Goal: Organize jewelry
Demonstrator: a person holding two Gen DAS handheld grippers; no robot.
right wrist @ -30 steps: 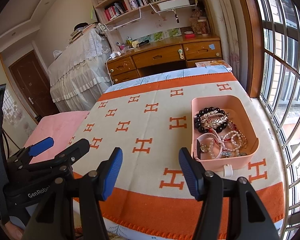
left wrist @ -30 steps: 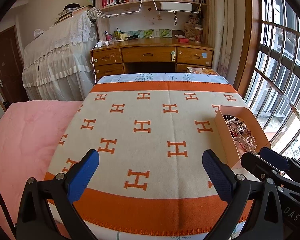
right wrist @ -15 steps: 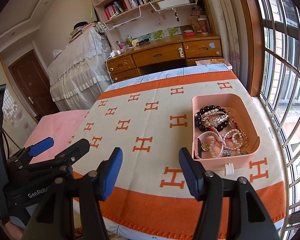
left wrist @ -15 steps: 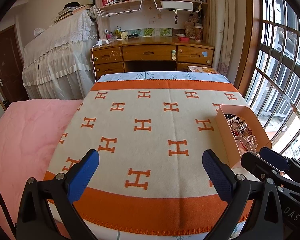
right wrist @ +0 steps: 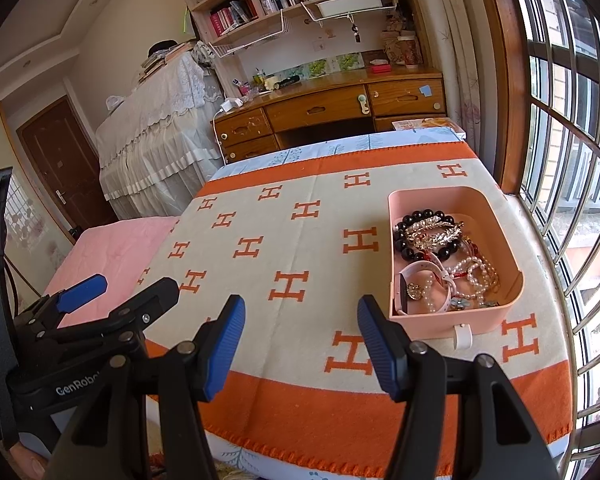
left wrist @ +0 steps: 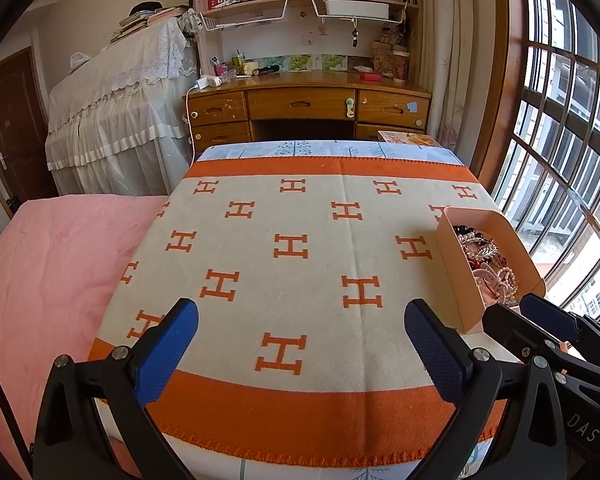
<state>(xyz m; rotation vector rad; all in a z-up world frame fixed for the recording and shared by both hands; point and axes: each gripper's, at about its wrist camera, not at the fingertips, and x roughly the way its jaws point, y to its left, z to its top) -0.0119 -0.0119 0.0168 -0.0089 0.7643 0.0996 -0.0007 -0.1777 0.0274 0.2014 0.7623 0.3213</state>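
Note:
A pink open box (right wrist: 500, 220) sits on the right side of the orange and cream blanket (right wrist: 300, 248). It holds a black bead bracelet (right wrist: 410, 246), a gold leaf piece (right wrist: 436, 234), pearl strands (right wrist: 476, 272) and a pink watch strap (right wrist: 418, 270). The box also shows in the left wrist view (left wrist: 456, 272). My right gripper (right wrist: 300, 338) is open and empty, near the front edge, left of the box. My left gripper (left wrist: 300, 344) is open and empty over the blanket's front edge.
A pink bedcover (left wrist: 52, 264) lies to the left of the blanket. A wooden desk (left wrist: 300, 104) with drawers and bookshelves stands beyond the far edge. A barred window (right wrist: 572, 160) runs along the right side. A lace-covered piece of furniture (left wrist: 120, 120) stands at the back left.
Both grippers have drawn back slightly, so the blanket and box sit a little farther off. Both stay open and empty.

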